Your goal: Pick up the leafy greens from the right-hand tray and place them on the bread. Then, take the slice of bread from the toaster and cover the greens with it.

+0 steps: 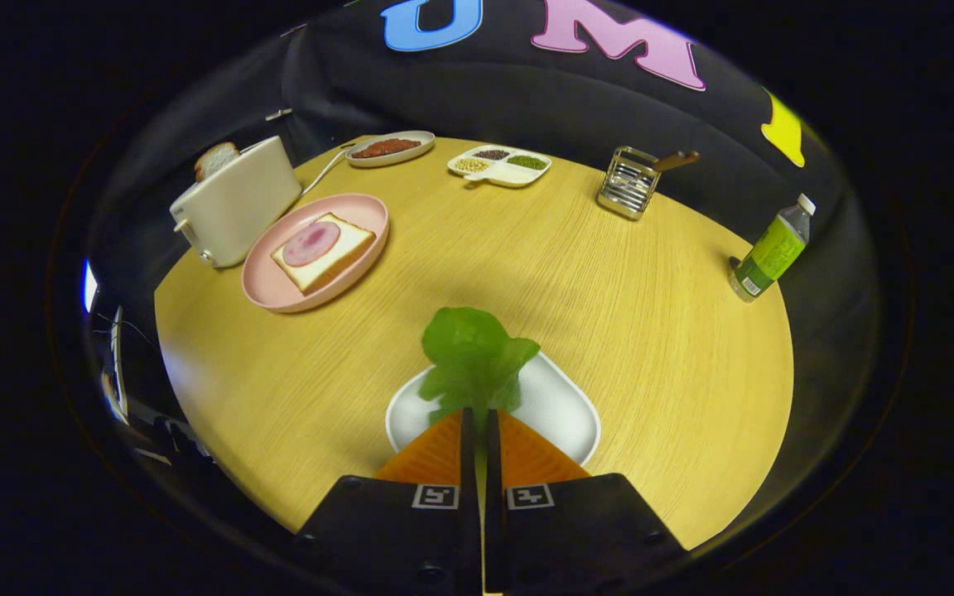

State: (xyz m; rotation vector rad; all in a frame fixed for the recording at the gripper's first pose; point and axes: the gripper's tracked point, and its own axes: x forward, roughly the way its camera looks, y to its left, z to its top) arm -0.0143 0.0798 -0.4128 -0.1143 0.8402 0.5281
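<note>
My gripper (pixel 478 414) is shut on the stem end of the leafy greens (pixel 473 356), whose leaf sticks out ahead of the fingertips over the white tray (pixel 560 406). Far ahead to the left, a pink plate (pixel 266 285) carries a slice of bread (pixel 336 252) topped with a round of ham (pixel 311 242). Behind that plate stands the cream toaster (pixel 237 203) with another bread slice (pixel 215 159) poking out of its slot.
At the round wooden table's far side sit an oval dish of red food (pixel 388 148), a divided white dish of beans (pixel 500 164) and a wire utensil holder (pixel 628 184). A green-labelled bottle (pixel 768 251) stands near the right edge.
</note>
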